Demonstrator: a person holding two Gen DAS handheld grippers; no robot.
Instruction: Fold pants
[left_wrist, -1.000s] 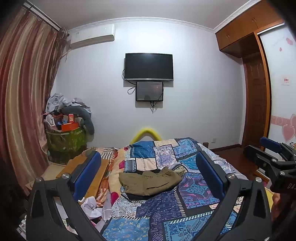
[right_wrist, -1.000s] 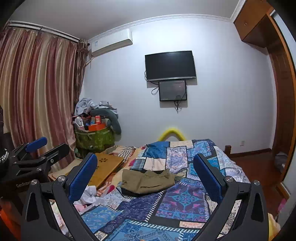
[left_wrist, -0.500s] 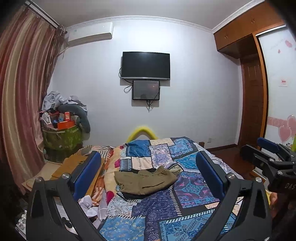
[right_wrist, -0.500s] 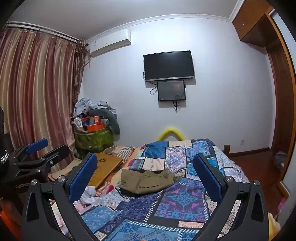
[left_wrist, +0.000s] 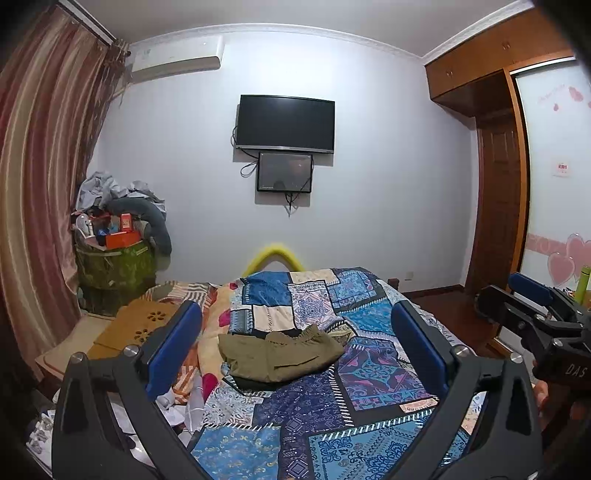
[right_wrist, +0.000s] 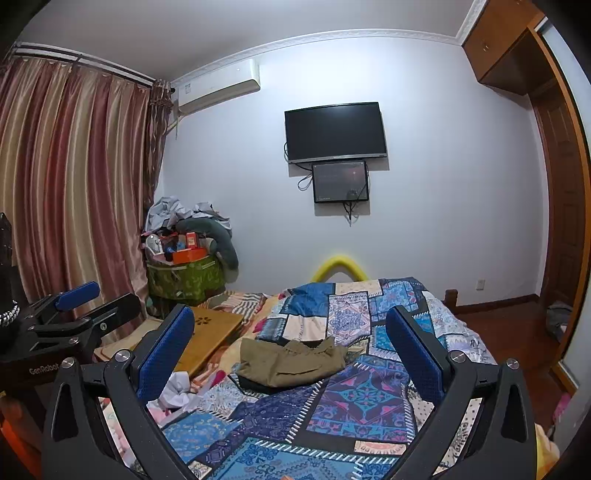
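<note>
Olive-green pants (left_wrist: 279, 354) lie folded in a compact bundle on the blue patchwork quilt (left_wrist: 332, 413) in the middle of the bed, also seen as the olive pants (right_wrist: 291, 360) in the right wrist view. My left gripper (left_wrist: 295, 339) is held well short of them, open, nothing between its blue pads. My right gripper (right_wrist: 290, 341) is likewise open and empty, at a similar distance from the bundle. Each gripper shows at the edge of the other's view: the right gripper (left_wrist: 532, 310) at the far right, the left gripper (right_wrist: 74, 310) at the far left.
A wooden lap desk (right_wrist: 210, 332) lies at the bed's left side, with crumpled white cloth (right_wrist: 177, 391) nearer me. A green hamper (left_wrist: 114, 269) piled with clutter stands by the curtain (right_wrist: 74, 192). A TV (left_wrist: 284, 123) hangs on the far wall. A wardrobe (left_wrist: 495, 177) is at the right.
The left wrist view has drifted slightly, so the room and pants sit a little further left and lower in it. The right view barely changed. Both grippers stayed open.
</note>
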